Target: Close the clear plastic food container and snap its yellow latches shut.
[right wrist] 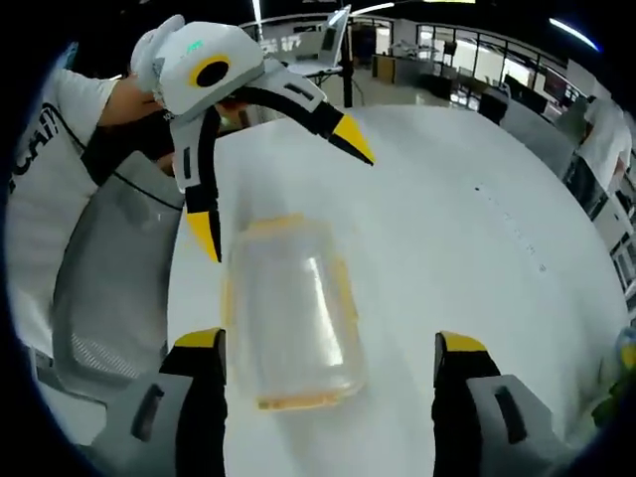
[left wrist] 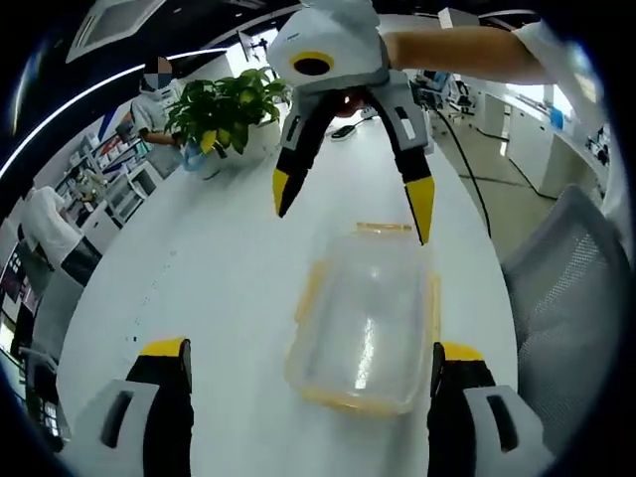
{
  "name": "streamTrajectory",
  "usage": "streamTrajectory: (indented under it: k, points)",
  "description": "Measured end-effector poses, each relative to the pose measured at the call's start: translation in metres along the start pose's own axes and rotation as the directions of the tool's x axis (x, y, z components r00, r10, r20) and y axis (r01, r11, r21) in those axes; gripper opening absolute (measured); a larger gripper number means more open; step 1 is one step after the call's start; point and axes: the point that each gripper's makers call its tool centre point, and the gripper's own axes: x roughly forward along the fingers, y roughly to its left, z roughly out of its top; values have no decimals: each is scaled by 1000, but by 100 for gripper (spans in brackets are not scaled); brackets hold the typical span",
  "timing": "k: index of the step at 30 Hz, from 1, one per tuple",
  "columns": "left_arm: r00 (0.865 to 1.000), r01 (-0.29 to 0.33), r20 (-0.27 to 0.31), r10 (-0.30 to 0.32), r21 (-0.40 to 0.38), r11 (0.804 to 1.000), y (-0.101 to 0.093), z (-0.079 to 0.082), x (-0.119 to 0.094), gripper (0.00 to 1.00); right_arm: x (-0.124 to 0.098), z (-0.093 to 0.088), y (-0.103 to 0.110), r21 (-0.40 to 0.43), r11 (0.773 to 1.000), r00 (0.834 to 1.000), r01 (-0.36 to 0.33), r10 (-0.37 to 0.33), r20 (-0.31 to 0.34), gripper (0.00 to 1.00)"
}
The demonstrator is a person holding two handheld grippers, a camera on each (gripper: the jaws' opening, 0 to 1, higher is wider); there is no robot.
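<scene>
1. So the clear plastic food container [left wrist: 363, 323] is sitting flat on the white counter [left wrist: 219, 258], right out in front of the left tool [left wrist: 310, 373], between the lines of its two jaws. From the right gripper view it's the same deal: the container [right wrist: 293, 313] is just ahead of the right tool [right wrist: 328, 363], a bit toward its left jaw.

2. Both tools are spread wide and holding nothing. The right tool shows up in the left gripper view too [left wrist: 353, 204], hanging above the far end of the container with its yellow tips apart, one tip close to the far yellow latch [left wrist: 383, 229]. I can't tell whether it's actually touching.

3. The lid looks like it's already down on the box — hard to be sure with clear plastic on clear plastic. The yellow strips run along the rim on all sides, and I can't make out whether any of them are clicked down.

4. My guess at the step: lid is on, latches are up next, starting with the far one near the right tool.

5. Next move probably calls for pressing a jaw tip down on that latch while the left tool steadies the near end — otherwise the light box will likely skate on that slick counter.

6. Background stuff: a potted plant [left wrist: 224, 109] well past the container.
</scene>
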Motion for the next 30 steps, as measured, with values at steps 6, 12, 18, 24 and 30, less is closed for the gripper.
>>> streamTrajectory:
  k: [6,12,18,24,30]
  points:
    - [997,62,-47,-62,1,998,-11,-10,7,99,0,-12,8,-31,1000,999,-2,0,-53,86]
    - [992,110,-70,-109,6,994,-21,-13,16,98,6,-24,22,-69,997,994,-33,26,-108,85]
    - [983,148,-116,-144,32,988,-27,-22,27,92,15,-33,29,-105,993,989,-54,38,-144,82]
    - [978,177,-118,-173,26,984,-30,-20,32,90,21,-37,30,-122,990,986,-70,51,-156,79]
    - [972,202,-134,-192,62,977,-36,-22,36,78,23,-42,29,-134,988,983,-75,51,-174,75]
